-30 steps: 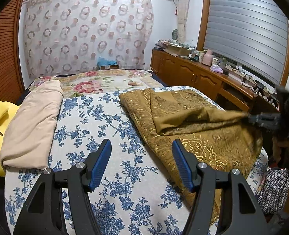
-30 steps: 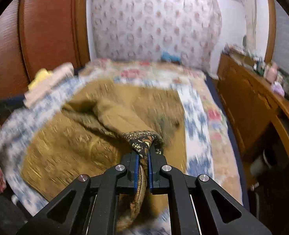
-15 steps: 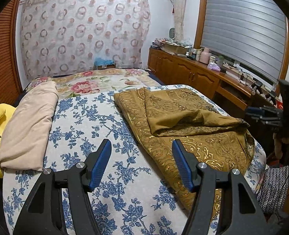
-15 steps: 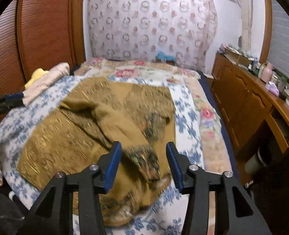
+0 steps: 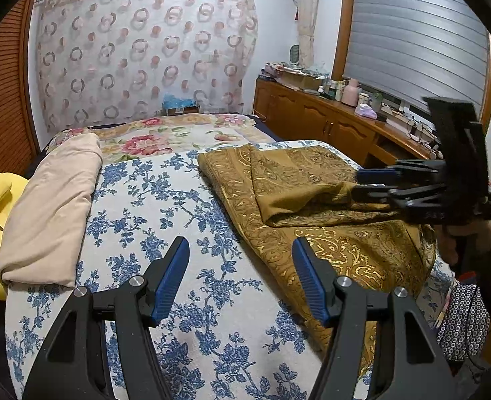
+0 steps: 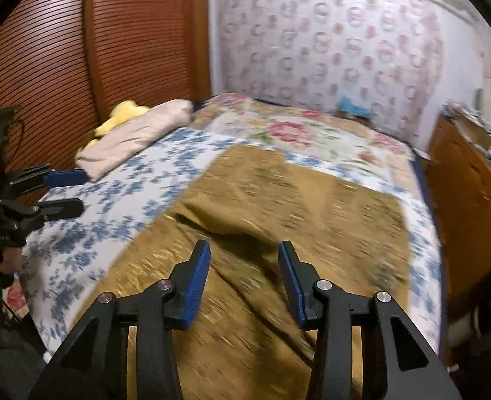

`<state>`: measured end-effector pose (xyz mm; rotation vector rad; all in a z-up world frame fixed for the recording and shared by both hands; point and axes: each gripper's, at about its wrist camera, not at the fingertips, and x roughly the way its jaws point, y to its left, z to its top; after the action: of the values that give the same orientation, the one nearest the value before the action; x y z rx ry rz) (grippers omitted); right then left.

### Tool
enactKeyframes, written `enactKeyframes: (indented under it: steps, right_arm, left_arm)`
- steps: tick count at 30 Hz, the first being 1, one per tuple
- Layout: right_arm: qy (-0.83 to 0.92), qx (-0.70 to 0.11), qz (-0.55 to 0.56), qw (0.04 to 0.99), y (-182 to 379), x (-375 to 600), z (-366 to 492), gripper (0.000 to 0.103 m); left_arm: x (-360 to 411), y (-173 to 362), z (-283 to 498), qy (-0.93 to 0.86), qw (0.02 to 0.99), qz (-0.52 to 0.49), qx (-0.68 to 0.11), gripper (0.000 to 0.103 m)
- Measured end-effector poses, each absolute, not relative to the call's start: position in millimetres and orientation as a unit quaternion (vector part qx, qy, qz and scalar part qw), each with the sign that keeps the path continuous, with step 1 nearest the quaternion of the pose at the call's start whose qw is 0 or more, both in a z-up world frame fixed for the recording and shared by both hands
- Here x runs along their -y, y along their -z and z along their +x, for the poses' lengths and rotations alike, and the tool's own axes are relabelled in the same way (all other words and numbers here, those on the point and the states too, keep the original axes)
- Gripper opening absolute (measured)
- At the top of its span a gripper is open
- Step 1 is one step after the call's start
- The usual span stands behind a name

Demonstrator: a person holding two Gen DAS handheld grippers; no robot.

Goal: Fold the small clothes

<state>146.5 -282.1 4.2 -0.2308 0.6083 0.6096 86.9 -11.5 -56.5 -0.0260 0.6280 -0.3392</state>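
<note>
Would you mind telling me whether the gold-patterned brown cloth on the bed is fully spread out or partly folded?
Partly folded: the brown cloth has one plain-side flap doubled over its patterned face, lying on the floral bedspread.
</note>
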Motion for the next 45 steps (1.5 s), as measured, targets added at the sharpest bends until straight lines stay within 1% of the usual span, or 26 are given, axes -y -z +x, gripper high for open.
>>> enactKeyframes:
  steps: [2, 4, 8, 11, 12, 13, 15, 17, 19, 23, 27, 29, 30, 32, 33, 34, 36, 37, 45]
  right_arm:
    - [-0.310, -0.299, -0.123, 0.894, 0, 266, 158, 0.044]
    - [-0.322, -0.305, -0.141, 0.885, 7, 250, 175, 0.037]
    - [-0.333, -0.319, -0.169, 0.871, 16, 225, 198, 0.037]
    - [-0.338, -0.332, -0.186, 0.861, 23, 211, 209, 0.031]
    - [-0.339, -0.336, -0.193, 0.857, 25, 206, 211, 0.024]
    - [-0.341, -0.340, -0.200, 0.853, 25, 201, 212, 0.014]
    - [-0.355, -0.341, -0.206, 0.846, 24, 193, 211, 0.006]
    - [-0.361, -0.338, -0.206, 0.845, 21, 189, 211, 0.002]
    - [-0.373, -0.331, -0.191, 0.845, 17, 185, 215, 0.000]
    - [-0.402, -0.315, -0.150, 0.847, 1, 183, 215, 0.000]
    - [-0.387, -0.307, -0.157, 0.855, -2, 182, 213, 0.000]
    - [-0.365, -0.305, -0.176, 0.862, 5, 180, 212, 0.002]
    - [-0.356, -0.309, -0.184, 0.863, 8, 180, 213, 0.007]
    - [-0.349, -0.325, -0.190, 0.858, 16, 178, 215, 0.023]
    - [-0.348, -0.329, -0.193, 0.856, 19, 177, 215, 0.039]
    - [-0.348, -0.331, -0.195, 0.855, 22, 176, 215, 0.048]
    - [-0.347, -0.335, -0.198, 0.853, 26, 173, 216, 0.055]
    - [-0.345, -0.336, -0.202, 0.853, 27, 171, 217, 0.056]
    - [-0.334, -0.359, -0.204, 0.847, 38, 175, 227, 0.056]
  left_arm:
    - [8, 57, 86, 0.164, 0.937, -0.014, -0.307, 0.065]
    - [3, 58, 86, 0.160, 0.938, -0.018, -0.307, 0.065]
    - [-7, 61, 84, 0.154, 0.938, -0.025, -0.309, 0.065]
    - [-12, 63, 84, 0.151, 0.938, -0.029, -0.310, 0.065]
    - [-13, 63, 84, 0.151, 0.938, -0.030, -0.310, 0.065]
    - [-13, 63, 84, 0.151, 0.938, -0.030, -0.310, 0.065]
    - [-13, 64, 84, 0.150, 0.938, -0.030, -0.310, 0.065]
    - [-15, 64, 83, 0.150, 0.938, -0.031, -0.311, 0.065]
    - [-17, 65, 83, 0.149, 0.938, -0.032, -0.311, 0.065]
    - [-19, 67, 82, 0.148, 0.937, -0.034, -0.313, 0.065]
    - [-17, 66, 83, 0.148, 0.937, -0.032, -0.314, 0.065]
    - [-17, 66, 83, 0.148, 0.937, -0.034, -0.313, 0.065]
    - [-17, 67, 83, 0.149, 0.937, -0.033, -0.314, 0.065]
    - [-17, 67, 83, 0.149, 0.937, -0.032, -0.314, 0.065]
    - [-16, 67, 84, 0.150, 0.937, -0.032, -0.315, 0.065]
    - [-15, 67, 84, 0.151, 0.936, -0.031, -0.316, 0.065]
    - [-13, 68, 84, 0.152, 0.936, -0.029, -0.317, 0.065]
    - [-12, 68, 84, 0.152, 0.935, -0.028, -0.318, 0.065]
    - [-9, 68, 83, 0.153, 0.935, -0.026, -0.320, 0.065]
